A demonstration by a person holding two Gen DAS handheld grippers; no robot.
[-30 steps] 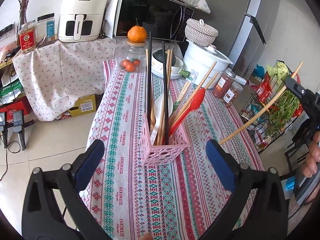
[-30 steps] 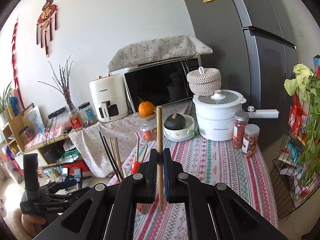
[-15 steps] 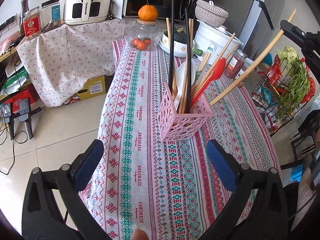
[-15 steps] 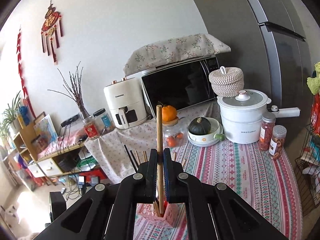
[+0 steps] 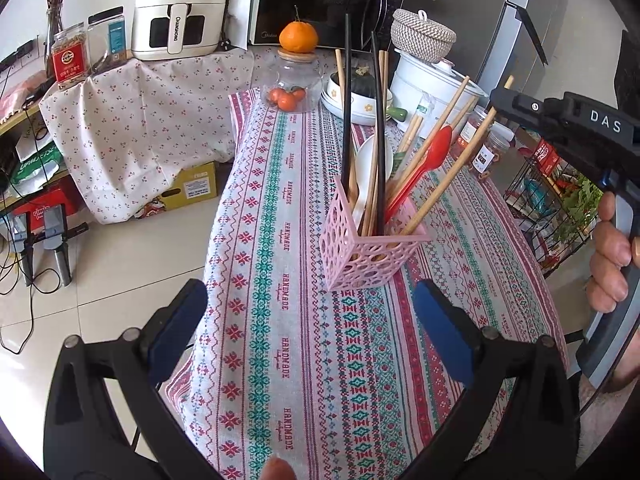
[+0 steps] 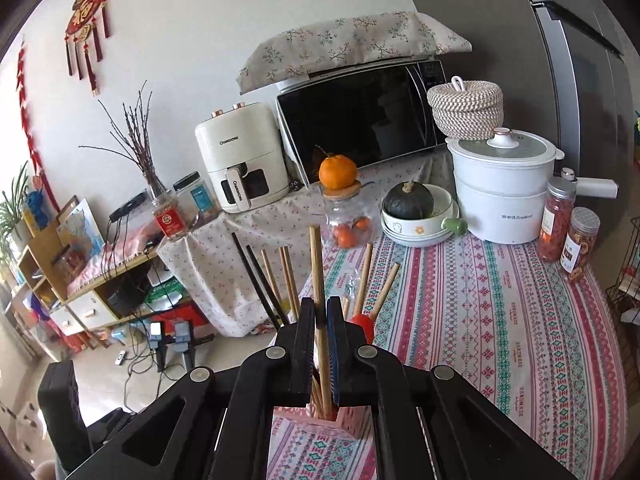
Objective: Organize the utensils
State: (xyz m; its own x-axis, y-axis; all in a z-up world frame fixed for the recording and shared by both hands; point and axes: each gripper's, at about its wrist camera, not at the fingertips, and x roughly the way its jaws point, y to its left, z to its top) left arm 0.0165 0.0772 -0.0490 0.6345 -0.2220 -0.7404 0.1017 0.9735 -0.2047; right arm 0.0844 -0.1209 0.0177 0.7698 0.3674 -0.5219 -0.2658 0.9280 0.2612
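Note:
A pink perforated utensil holder (image 5: 370,254) stands on the patterned tablecloth. It holds black chopsticks (image 5: 347,100), wooden chopsticks, a white spoon (image 5: 366,164) and a red spoon (image 5: 430,158). My right gripper (image 6: 319,314) is shut on a wooden chopstick (image 6: 316,264), also seen in the left wrist view (image 5: 452,168), whose lower end is inside the holder (image 6: 316,420). My left gripper (image 5: 308,320) is open and empty, low over the table's near edge, in front of the holder.
At the table's far end stand a glass jar with an orange on its lid (image 5: 298,64), a bowl with a green squash (image 6: 412,208), a white pot (image 6: 502,192) and two spice jars (image 6: 568,232). A wire vegetable rack (image 5: 560,200) stands right. Floor drops off left.
My right gripper has come down and leftward with the wooden chopstick; its lower end has gone from above the table into the pink holder. The left gripper stayed open.

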